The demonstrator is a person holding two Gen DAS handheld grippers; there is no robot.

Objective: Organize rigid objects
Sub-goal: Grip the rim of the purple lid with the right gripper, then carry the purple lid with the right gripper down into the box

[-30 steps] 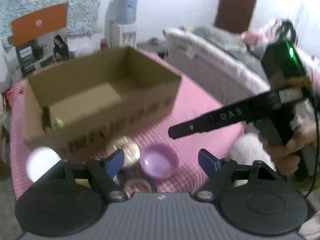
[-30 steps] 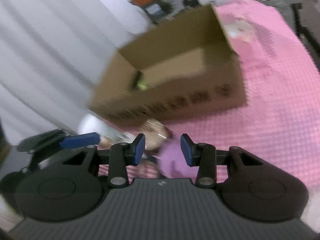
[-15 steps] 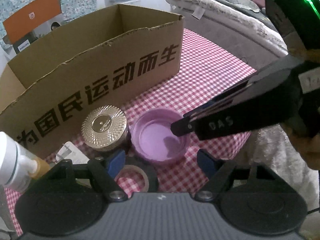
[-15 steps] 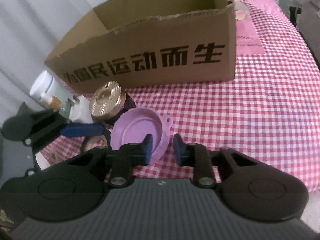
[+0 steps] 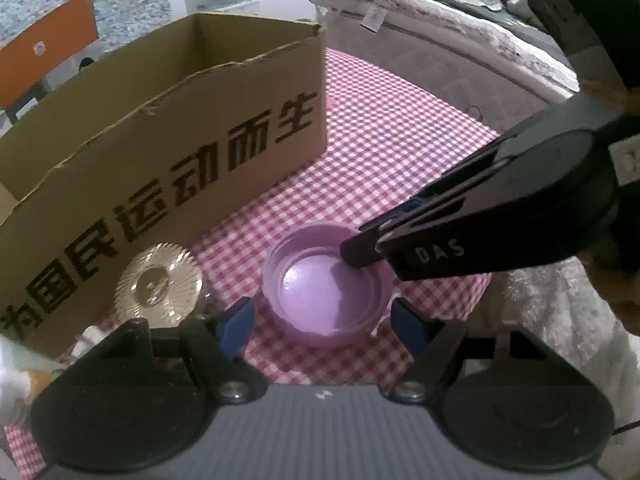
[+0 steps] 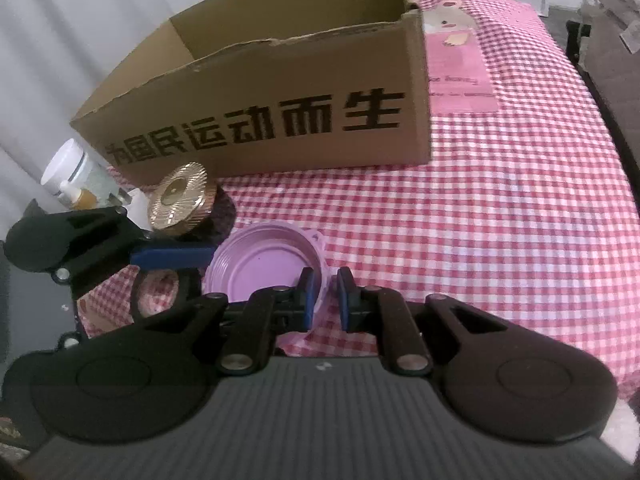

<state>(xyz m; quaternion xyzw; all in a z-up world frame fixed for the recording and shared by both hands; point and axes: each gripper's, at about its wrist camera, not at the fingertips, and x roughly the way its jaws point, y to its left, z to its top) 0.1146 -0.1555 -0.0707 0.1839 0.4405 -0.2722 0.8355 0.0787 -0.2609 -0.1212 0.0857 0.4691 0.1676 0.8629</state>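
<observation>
My right claw (image 6: 323,298) is clamped on the near rim of the purple lid (image 6: 264,264), one pad inside, one outside. An edge pinch suits a shallow upturned lid with nothing else to hold. The lid sits on the checked bench (image 6: 500,240), just in front of the cardboard box (image 6: 280,92), beside the gold-capped jar (image 6: 180,200).

My left claw (image 5: 322,322) is apart, with its jaws just closing in a little. It straddles the lid's near side without touching, probably to steady it or to take the jar next. The open-topped box is right behind, so it's a short lift over the wall.

Text: the box reads "为国民运动而生". The right claw's finger says "DAS". A pink card (image 6: 460,68) lies far right, with print too small to read.
</observation>
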